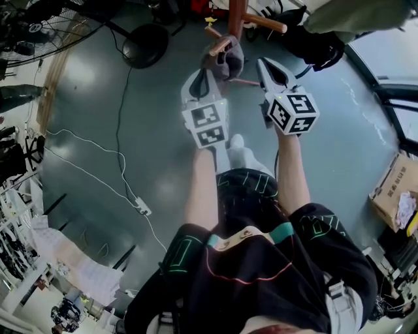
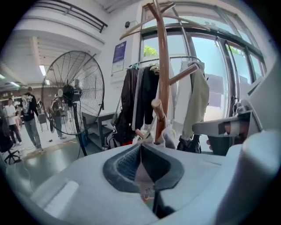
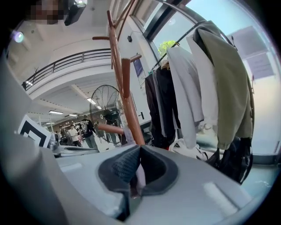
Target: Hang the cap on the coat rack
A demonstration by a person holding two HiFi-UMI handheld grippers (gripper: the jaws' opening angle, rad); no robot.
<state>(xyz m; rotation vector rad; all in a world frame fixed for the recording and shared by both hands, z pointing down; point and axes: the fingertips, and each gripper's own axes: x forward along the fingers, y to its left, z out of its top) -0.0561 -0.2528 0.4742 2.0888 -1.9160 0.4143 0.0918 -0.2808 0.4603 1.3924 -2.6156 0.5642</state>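
Grey workshop floor (image 1: 98, 130) fills the head view, and up at twelve o'clock stands the wooden coat rack (image 1: 236, 16). The cap (image 1: 230, 60) is right there, draped over a lower peg (image 1: 219, 45), just below the pole. The left claw (image 1: 208, 73) noses up against the cap's edge from seven o'clock. The right claw (image 1: 262, 64) sits just beside it at three o'clock.

Now the left gripper view. The left claw (image 2: 140, 147) is pressed together. Only a thin pale sliver shows in the seam, and we can't tell whether that is cloth or the pad itself. Straight ahead at twelve the rack's pole (image 2: 163, 79) rises, and the cap's pale fabric (image 2: 169, 139) slumps round the peg (image 2: 157, 110) just past the tip. A big fan (image 2: 74, 92) stands off at ten o'clock.

Over to the right gripper view. The right claw (image 3: 139, 149) is closed up tight, with nothing we'd call a catch between its jaws. The pole (image 3: 125, 101) runs up at eleven o'clock, and hanging coats (image 3: 197, 88) crowd one to two o'clock.

How will the cap handle? We judge it light and soft, with a floppy crown that folds under any pinch and nothing in it to break. The brim should be the stiffer part, and so the best place to take hold if the cap needs reseating. On a smooth wooden peg it could slide off, so it wants the crown well down over the peg's end.
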